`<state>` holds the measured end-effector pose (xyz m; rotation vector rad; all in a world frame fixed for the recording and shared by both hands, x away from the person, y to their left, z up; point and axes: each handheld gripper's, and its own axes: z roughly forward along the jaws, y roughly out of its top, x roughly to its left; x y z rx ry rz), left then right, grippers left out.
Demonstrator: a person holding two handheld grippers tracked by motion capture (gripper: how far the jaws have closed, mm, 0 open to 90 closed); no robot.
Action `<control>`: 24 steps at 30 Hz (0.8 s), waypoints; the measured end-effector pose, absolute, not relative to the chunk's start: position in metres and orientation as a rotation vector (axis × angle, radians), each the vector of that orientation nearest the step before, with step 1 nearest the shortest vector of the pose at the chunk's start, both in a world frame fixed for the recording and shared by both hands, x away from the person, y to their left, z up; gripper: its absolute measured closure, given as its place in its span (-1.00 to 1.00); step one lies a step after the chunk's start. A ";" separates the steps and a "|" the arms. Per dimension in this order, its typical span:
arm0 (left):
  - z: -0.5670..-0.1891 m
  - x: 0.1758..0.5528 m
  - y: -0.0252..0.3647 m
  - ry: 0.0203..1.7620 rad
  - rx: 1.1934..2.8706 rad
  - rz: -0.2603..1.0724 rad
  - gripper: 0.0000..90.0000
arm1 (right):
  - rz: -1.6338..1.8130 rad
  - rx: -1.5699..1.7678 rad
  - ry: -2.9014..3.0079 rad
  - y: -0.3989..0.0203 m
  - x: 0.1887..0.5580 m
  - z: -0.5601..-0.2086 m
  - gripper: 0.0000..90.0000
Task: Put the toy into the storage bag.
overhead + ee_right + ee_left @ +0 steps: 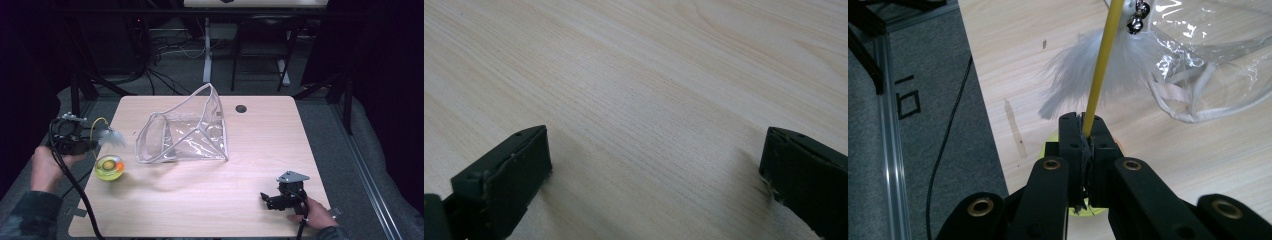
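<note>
One yellow wand [1100,70] pointing toward pouch [192,127], left gripper [1083,131] clamped

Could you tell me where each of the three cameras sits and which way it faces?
High view: above the person's side, looking forward and down on the table; forearms and both hand-held grippers, left and right, show.
Left gripper view: rides the left hand-held gripper, looking along shut jaws clamping a yellow wand.
Right gripper view: rides the right hand-held gripper, open jaws over bare wood.
Shared: the clear bag and white feather.
</note>
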<state>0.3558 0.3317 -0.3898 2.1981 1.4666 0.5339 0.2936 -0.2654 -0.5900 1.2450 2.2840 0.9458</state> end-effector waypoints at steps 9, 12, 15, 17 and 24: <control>-0.380 0.367 0.331 1.469 2.192 0.568 0.97 | 0.945 1.243 2.290 -0.266 0.294 -0.590 -1.00; -0.376 0.371 0.330 1.468 2.195 0.567 0.97 | 0.935 1.241 2.292 -0.266 0.294 -0.590 -1.00; -0.373 0.373 0.330 1.465 2.199 0.570 0.97 | 0.941 1.244 2.291 -0.266 0.294 -0.590 -1.00; -0.372 0.374 0.330 1.464 2.198 0.568 0.97 | 0.935 1.241 2.292 -0.266 0.294 -0.590 -1.00; -0.364 0.380 0.330 1.459 2.196 0.571 0.97 | 0.937 1.243 2.289 -0.266 0.294 -0.590 -1.00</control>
